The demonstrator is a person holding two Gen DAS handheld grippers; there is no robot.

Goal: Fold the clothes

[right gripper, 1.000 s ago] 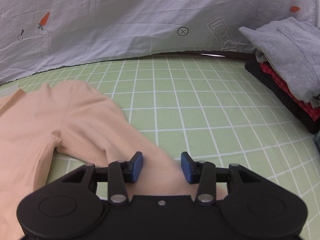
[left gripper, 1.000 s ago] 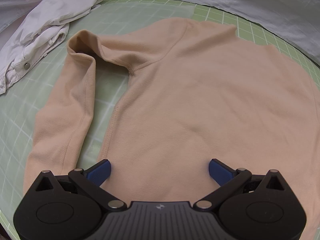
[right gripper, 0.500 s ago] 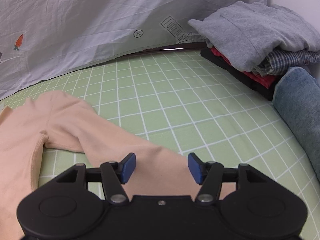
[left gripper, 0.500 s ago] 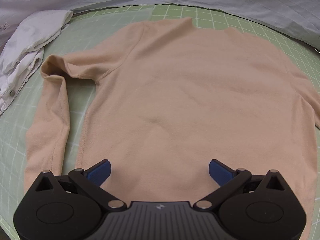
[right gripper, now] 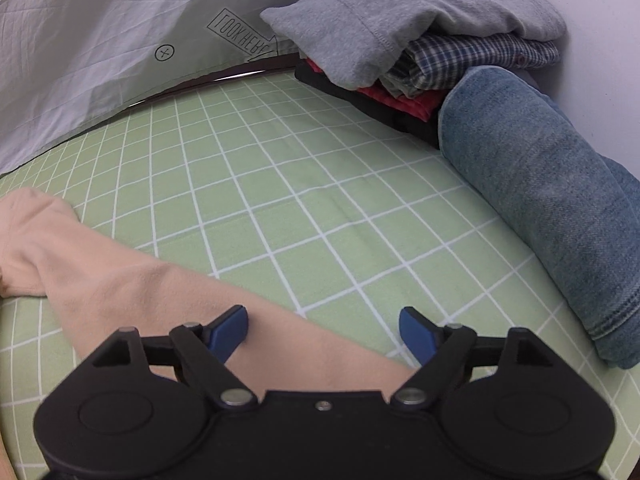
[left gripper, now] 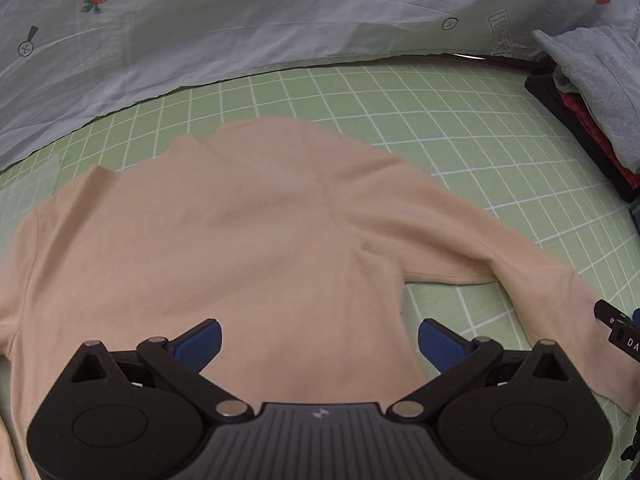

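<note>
A peach long-sleeved top [left gripper: 224, 240] lies flat on the green grid mat [left gripper: 400, 120], its right sleeve [left gripper: 500, 248] stretched out to the right. My left gripper [left gripper: 318, 342] hovers open over the top's lower body, nothing between its blue pads. In the right wrist view the same sleeve [right gripper: 160, 300] runs under my right gripper [right gripper: 322, 330], which stands open above it with the cloth between and below its fingers. A bit of the right gripper [left gripper: 620, 328] shows at the left wrist view's right edge.
A stack of folded clothes [right gripper: 400, 20], grey on top, sits at the back right of the mat. Rolled blue jeans [right gripper: 540, 200] lie along the right side. A pale sheet with carrot prints [left gripper: 240, 20] borders the mat [right gripper: 280, 200] at the back.
The left gripper has swung right across the top, from the left sleeve to the right sleeve side. The right gripper has opened wider and turned right, bringing the jeans into view.
</note>
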